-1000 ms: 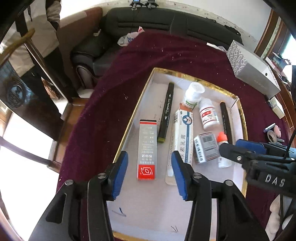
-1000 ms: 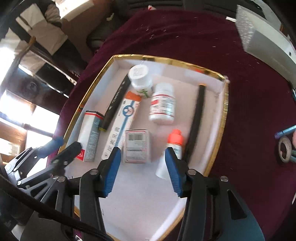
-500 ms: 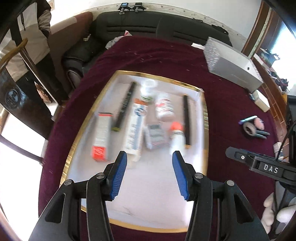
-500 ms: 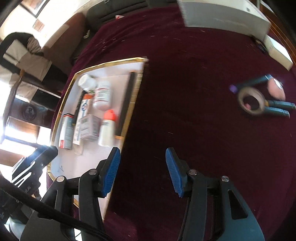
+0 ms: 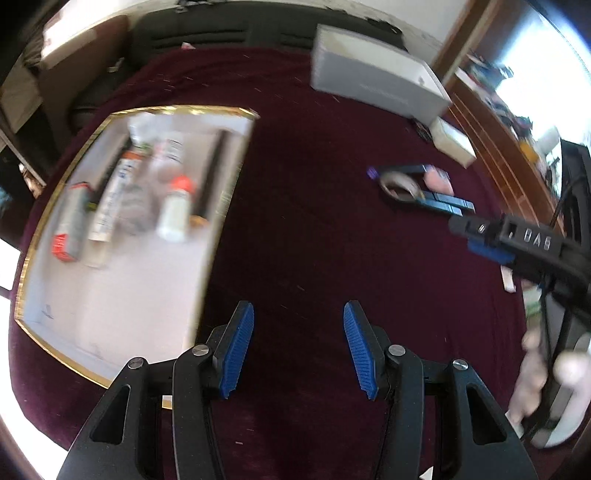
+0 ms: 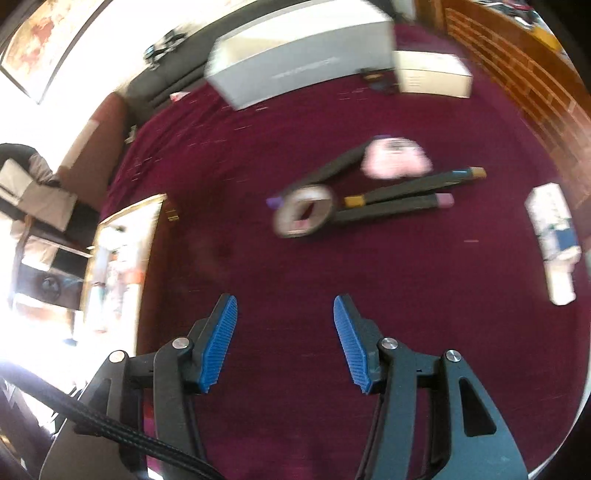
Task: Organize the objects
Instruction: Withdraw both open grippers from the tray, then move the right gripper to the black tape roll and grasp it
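Observation:
A gold-rimmed white tray (image 5: 122, 280) lies at the left on the maroon cloth and holds several items: bottles, boxes, a tube and black markers. It shows blurred in the right wrist view (image 6: 147, 221). A cluster lies on the cloth to the right: a tape roll (image 6: 304, 216), black markers (image 6: 402, 192) and a pink object (image 6: 397, 162); the cluster shows in the left wrist view (image 5: 400, 182). My left gripper (image 5: 297, 349) is open and empty over bare cloth beside the tray. My right gripper (image 6: 284, 341) is open and empty, short of the tape roll; it also shows in the left wrist view (image 5: 480, 236).
A long grey box (image 6: 303, 62) and a small white box (image 6: 432, 75) lie at the far side of the table. A white packet (image 6: 554, 240) lies at the right edge. A black sofa (image 5: 221, 33) stands behind the table.
Both grippers have swung right, away from over the tray, to the bare cloth. The tape and marker cluster has come into the middle of the right wrist view. Both stayed open.

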The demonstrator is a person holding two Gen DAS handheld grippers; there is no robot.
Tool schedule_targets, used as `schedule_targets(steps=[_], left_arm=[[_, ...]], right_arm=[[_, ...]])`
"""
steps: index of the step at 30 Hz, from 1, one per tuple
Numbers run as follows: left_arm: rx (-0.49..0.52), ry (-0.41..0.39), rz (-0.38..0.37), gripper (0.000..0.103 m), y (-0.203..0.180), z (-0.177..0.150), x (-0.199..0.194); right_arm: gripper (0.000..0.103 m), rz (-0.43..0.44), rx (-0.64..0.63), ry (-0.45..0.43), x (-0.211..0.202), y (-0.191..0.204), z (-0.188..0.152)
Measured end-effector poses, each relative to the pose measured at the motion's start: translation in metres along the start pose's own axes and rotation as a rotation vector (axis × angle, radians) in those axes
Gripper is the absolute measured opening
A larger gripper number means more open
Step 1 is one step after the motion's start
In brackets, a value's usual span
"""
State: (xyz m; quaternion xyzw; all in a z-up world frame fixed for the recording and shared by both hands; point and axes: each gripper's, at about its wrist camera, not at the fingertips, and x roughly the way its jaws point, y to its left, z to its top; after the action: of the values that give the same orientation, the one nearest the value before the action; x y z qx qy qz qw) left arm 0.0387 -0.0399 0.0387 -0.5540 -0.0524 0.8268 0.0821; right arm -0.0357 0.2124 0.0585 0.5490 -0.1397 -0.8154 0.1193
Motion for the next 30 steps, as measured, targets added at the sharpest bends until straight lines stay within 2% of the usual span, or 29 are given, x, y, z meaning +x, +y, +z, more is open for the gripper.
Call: schedule_targets(steps=[4,7,10,14,15,19,21,25,29,30], left_arm=[[0.018,0.038,-0.003,0.045,-0.024,-0.013,0.02],[0.017,0.048,0.004,0.045,-0.034,-0.018,0.036],[0.038,0.028,0.038,0.045,-0.043,-0.021,0.049],[0.018,0.047,0.048,0.045,-0.045,-0.024,0.071],[0.026,0.018,0.056,0.049,-0.047,-0.025,0.069],[0.078,-0.01,0.069,0.061,-0.059,-0.029,0.075],[0.107,-0.023,0.072,0.075,-0.065,-0.031,0.078],[0.2,-0.055,0.126,0.088,-0.08,-0.04,0.085],[0.206,-0.084,0.111,0.101,-0.082,-0.044,0.088],[0.206,-0.096,0.11,0.102,-0.082,-0.045,0.088]], right_arm=[[0.054,-0.064,0.062,-0.014,-0.016,-0.06,0.003],[0.054,-0.081,0.122,-0.027,-0.029,-0.099,0.008],[0.054,-0.087,0.171,-0.048,-0.044,-0.128,0.017],[0.054,-0.052,0.212,-0.064,-0.061,-0.155,0.028],[0.055,-0.048,0.208,-0.068,-0.064,-0.161,0.032],[0.055,-0.035,0.207,-0.049,-0.056,-0.169,0.048],[0.055,-0.014,0.202,-0.034,-0.048,-0.169,0.054],[0.055,0.019,0.176,0.021,-0.019,-0.152,0.064],[0.055,0.048,0.142,0.055,0.004,-0.13,0.073],[0.055,0.054,0.134,0.058,0.009,-0.126,0.078]])
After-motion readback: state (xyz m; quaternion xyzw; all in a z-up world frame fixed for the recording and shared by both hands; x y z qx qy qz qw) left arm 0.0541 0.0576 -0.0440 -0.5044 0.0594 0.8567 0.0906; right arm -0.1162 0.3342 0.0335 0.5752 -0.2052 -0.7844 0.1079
